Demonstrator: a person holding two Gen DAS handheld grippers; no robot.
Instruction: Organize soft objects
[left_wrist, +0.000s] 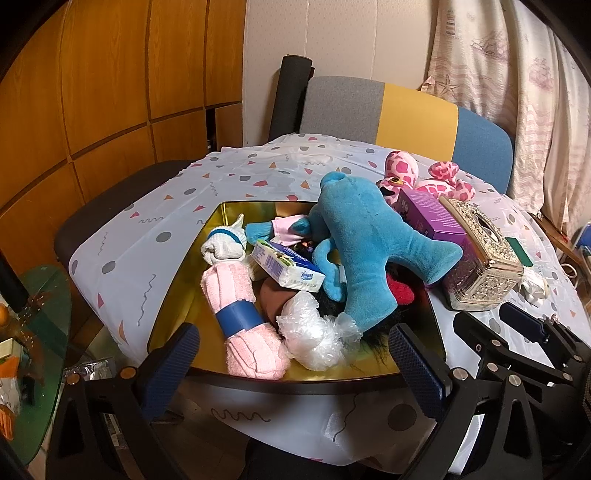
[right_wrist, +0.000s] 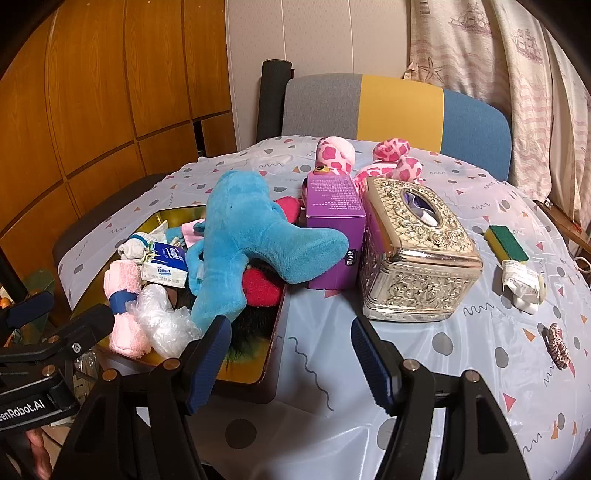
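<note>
A gold tray (left_wrist: 173, 295) (right_wrist: 255, 365) holds a heap of soft things. On top lies a blue plush toy (left_wrist: 365, 240) (right_wrist: 251, 236). Beside it are a rolled pink towel (left_wrist: 243, 325) (right_wrist: 123, 306) with a blue band, a white sock (left_wrist: 223, 245), a tissue pack (left_wrist: 286, 266) (right_wrist: 166, 266), crumpled clear plastic (left_wrist: 314, 332) (right_wrist: 166, 321) and a red plush (right_wrist: 260, 286). A pink spotted plush (left_wrist: 424, 177) (right_wrist: 369, 158) lies on the table behind. My left gripper (left_wrist: 295, 363) stands open at the tray's near edge, empty. My right gripper (right_wrist: 290, 363) is open over the tablecloth, empty.
A purple box (right_wrist: 332, 218) (left_wrist: 432, 214) and an ornate silver tissue box (right_wrist: 417, 254) (left_wrist: 484, 258) stand right of the tray. A green-yellow sponge (right_wrist: 506, 242), a crumpled tube (right_wrist: 522, 286) and a hair tie (right_wrist: 557, 345) lie at the right. A chair (right_wrist: 399, 107) stands behind the table.
</note>
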